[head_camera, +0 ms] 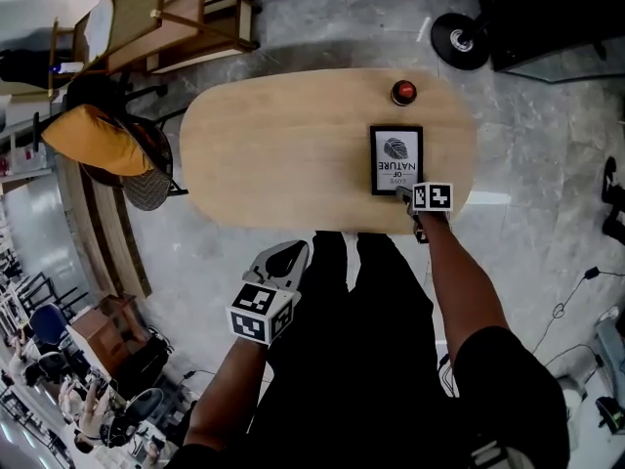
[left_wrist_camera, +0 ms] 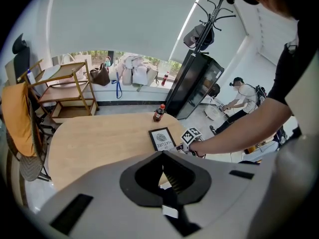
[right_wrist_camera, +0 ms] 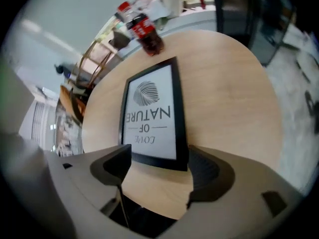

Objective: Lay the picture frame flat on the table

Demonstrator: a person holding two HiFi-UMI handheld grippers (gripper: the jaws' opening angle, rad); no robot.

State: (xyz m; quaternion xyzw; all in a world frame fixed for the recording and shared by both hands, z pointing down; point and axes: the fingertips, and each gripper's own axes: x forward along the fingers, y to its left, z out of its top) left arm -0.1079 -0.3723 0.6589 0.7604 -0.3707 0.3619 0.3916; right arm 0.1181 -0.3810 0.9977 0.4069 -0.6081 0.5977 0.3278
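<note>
The black picture frame with a white "Love of Nature" print lies flat, face up, on the right part of the oval wooden table. It also shows in the left gripper view as the frame and in the right gripper view as the frame. My right gripper is at the frame's near short edge, and in its own view the right gripper stands open with that edge level with its fingertips, no pad pressing on it. My left gripper hangs off the table's near side, over the person's legs. It is shut and holds nothing.
A dark soda bottle with a red cap stands just beyond the frame's far edge. A chair with an orange garment and a wooden cart stand left of the table. A black cabinet and another person are beyond the table.
</note>
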